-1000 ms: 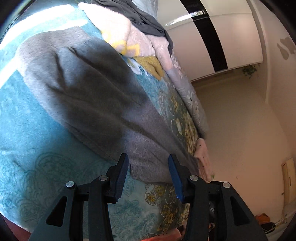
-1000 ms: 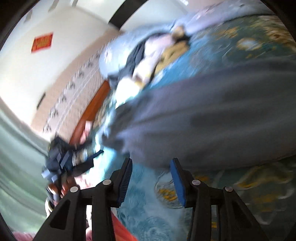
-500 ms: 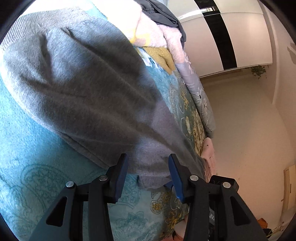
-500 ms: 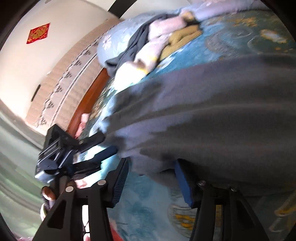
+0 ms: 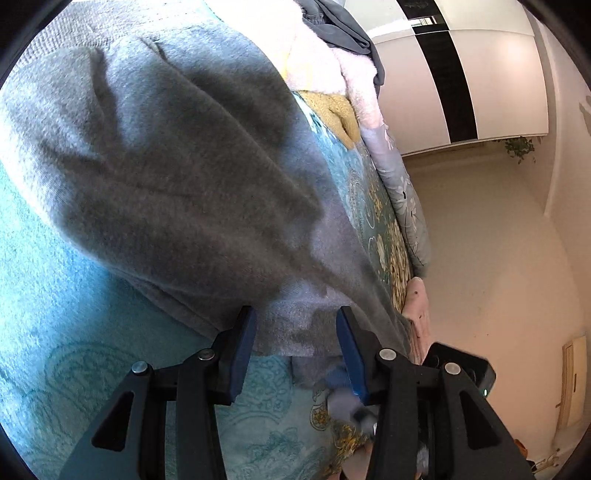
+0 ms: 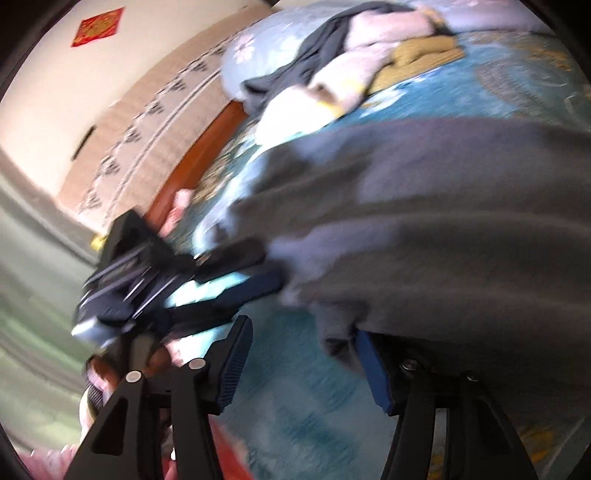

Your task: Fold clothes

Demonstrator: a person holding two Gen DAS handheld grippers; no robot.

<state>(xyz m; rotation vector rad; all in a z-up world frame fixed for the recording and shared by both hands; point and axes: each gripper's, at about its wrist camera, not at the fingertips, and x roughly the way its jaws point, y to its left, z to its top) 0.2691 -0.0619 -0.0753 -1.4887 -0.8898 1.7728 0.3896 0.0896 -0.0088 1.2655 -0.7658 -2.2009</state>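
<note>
Grey and soft, the sweater (image 5: pixel 177 177) lies spread out on the blue bedspread (image 5: pixel 55 332), with its hem near the bed's edge. My left gripper (image 5: pixel 295 347) has its fingers apart, and the hem sits right between the tips; I cannot tell if they touch the cloth. My right gripper (image 6: pixel 306 354) also has its fingers apart. The sweater's edge drapes over its right finger (image 6: pixel 373 365), and the left finger sits on bare bedspread.

At the far edge of the bed there is a pile of clothes (image 6: pixel 362 62): pink, yellow and dark grey.

The left view shows the floor (image 5: pixel 480 240) and a white wardrobe (image 5: pixel 461 74). The right view is blurry. It shows the wooden bed frame (image 6: pixel 195 162), a red wall sign (image 6: pixel 98 26), and the left gripper from the side.
</note>
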